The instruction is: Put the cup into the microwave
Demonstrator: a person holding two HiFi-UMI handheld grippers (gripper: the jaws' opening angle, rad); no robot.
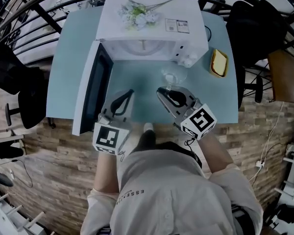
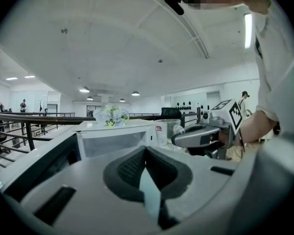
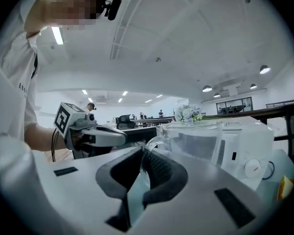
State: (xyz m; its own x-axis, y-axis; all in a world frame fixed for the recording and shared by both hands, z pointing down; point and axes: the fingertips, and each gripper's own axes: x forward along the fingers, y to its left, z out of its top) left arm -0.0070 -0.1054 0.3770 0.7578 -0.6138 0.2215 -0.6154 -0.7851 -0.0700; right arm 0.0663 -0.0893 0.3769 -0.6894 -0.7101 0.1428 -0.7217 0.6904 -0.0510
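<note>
A clear glass cup [image 1: 174, 76] hangs just above the teal table [image 1: 220, 97], in front of the white microwave [image 1: 152, 26]. The microwave's door [image 1: 94, 89] is swung open to the left and its cavity [image 1: 142, 49] shows. My right gripper [image 1: 161, 89] is shut on the cup's handle; in the right gripper view the cup [image 3: 196, 138] sits just past my right gripper [image 3: 143, 151]. My left gripper [image 1: 131, 91] is beside it on the left, between the cup and the door, shut with nothing in it. In the left gripper view my left gripper [image 2: 145, 148] faces the microwave [image 2: 117, 136].
A yellow sponge in a dish [image 1: 218, 62] lies at the table's right edge. A bunch of pale flowers [image 1: 137, 13] lies on the microwave's top. Its knobs [image 1: 186, 58] face the cup. Black chairs and a railing ring the table.
</note>
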